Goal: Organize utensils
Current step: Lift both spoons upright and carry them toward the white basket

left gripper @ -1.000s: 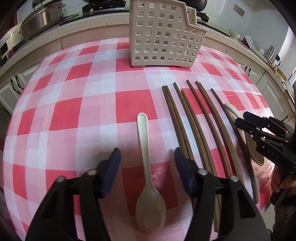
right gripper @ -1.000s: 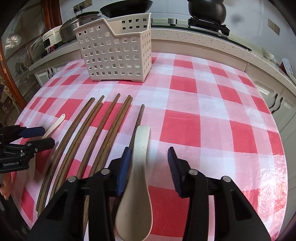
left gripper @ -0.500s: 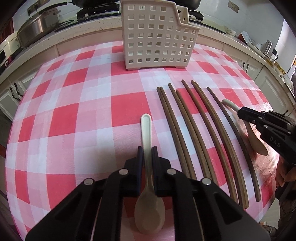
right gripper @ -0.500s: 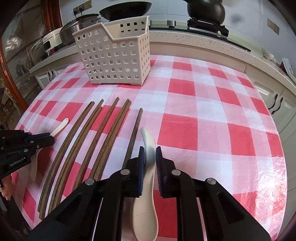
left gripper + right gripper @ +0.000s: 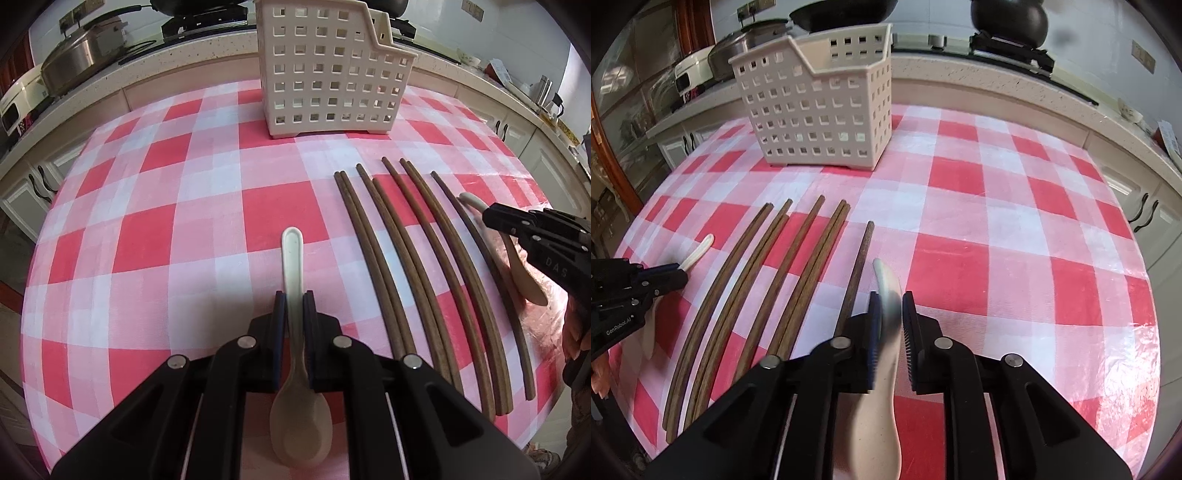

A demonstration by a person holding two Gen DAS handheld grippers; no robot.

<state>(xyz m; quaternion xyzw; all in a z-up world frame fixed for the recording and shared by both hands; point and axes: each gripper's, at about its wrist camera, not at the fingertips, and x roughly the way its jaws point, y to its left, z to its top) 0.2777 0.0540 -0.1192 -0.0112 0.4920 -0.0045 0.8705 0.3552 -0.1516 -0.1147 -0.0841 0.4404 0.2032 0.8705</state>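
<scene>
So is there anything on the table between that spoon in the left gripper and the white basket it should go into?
Nothing visible. The left gripper is shut on the spoon, and only bare checked tablecloth lies between it and the basket. The chopsticks lie off to the side, clear of that path.

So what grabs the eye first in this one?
Each gripper has a pale spoon between its pads: the left gripper is shut on its spoon, while the right gripper is opening around a blurred spoon. Between them a row of brown chopsticks fans over the red-checked cloth, with a white basket behind.
</scene>
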